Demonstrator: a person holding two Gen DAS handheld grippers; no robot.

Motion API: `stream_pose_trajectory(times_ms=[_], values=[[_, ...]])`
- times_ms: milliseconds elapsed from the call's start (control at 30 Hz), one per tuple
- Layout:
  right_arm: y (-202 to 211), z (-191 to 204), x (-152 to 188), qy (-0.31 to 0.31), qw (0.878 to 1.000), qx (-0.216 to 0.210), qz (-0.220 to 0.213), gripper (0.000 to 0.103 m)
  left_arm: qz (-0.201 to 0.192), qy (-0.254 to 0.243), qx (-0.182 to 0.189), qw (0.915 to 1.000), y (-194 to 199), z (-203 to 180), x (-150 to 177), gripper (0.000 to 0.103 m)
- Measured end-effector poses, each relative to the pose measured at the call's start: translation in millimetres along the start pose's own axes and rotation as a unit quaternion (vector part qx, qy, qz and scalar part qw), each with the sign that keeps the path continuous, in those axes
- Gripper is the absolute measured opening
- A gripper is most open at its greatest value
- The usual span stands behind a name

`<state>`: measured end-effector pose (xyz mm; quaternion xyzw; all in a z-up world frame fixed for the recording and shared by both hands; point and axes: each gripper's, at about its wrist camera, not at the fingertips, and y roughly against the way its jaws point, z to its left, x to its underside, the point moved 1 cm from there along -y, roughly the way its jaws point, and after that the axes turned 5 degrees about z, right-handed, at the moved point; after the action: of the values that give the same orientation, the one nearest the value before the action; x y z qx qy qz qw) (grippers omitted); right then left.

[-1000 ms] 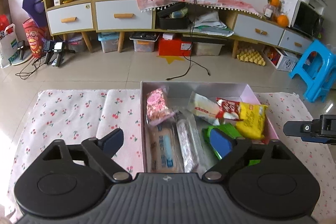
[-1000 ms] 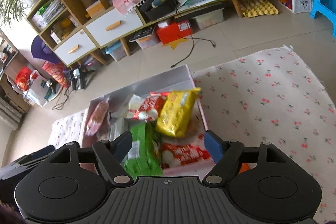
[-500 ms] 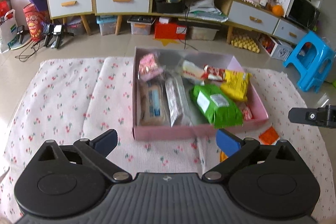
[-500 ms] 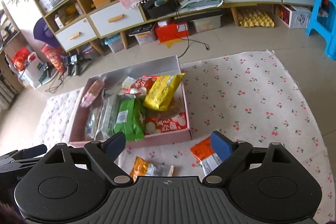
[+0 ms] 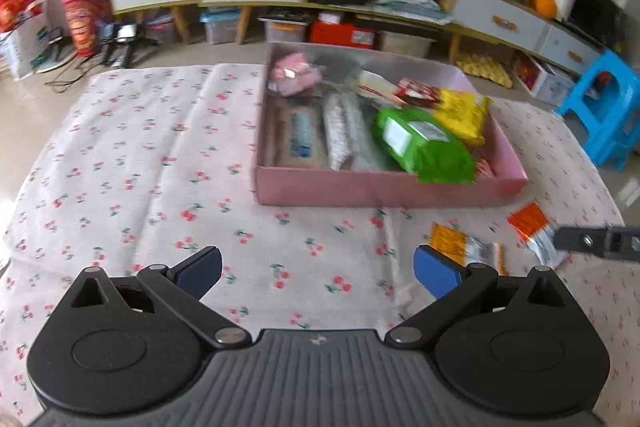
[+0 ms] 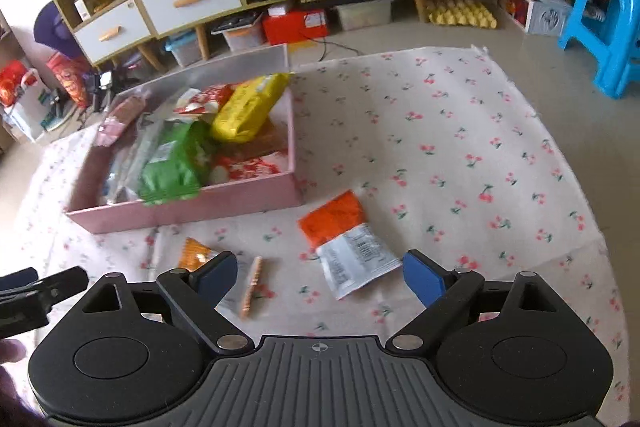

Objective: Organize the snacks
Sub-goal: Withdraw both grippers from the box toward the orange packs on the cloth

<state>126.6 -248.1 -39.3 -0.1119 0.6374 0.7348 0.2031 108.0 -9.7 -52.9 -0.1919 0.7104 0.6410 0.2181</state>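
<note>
- Three snacks lie loose on the cloth (image 6: pixel 460 131) just in front of the pink box (image 6: pixel 192 205): an orange-and-white packet (image 6: pixel 348 241), a small orange packet (image 6: pixel 196 253) and a thin stick (image 6: pixel 251 285).
- Most of the snacks already sit in the box, a green bag (image 6: pixel 172 163) and a yellow bag (image 6: pixel 248 109) on top.
- Right gripper (image 6: pixel 320 277) hangs over the loose ones, jaws apart, nothing between them; the orange-and-white packet lies nearest its right-hand pad.
- Left gripper (image 5: pixel 318 269) hovers over bare cloth, jaws wide and empty.
- To do it well, I'd judge: centre the right jaws over the packet's width, come down flat, pinch the crinkly edge, then lift clear of the box wall before dropping it in.
</note>
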Motion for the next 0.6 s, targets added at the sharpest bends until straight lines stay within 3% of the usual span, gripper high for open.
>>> stream_pose_trajectory(times_ms=[267,433,600], values=[[-17.1,-12.7,10.8,0.039,0.998,0.037,0.015,0.092,0.029,-0.074,0.015,0.9968,-20.9,-34.1,23.0,0.102],[-20.6,-19.2,14.1,0.061,0.998,0.032,0.015,0.092,0.025,-0.073,0.032,0.9965,-27.5,-50.0,29.7,0.102],[-21.2,-33.4,11.9,0.038,0.999,0.026,0.013,0.092,0.005,-0.074,0.053,0.9959,-32.6,-62.8,29.6,0.101]])
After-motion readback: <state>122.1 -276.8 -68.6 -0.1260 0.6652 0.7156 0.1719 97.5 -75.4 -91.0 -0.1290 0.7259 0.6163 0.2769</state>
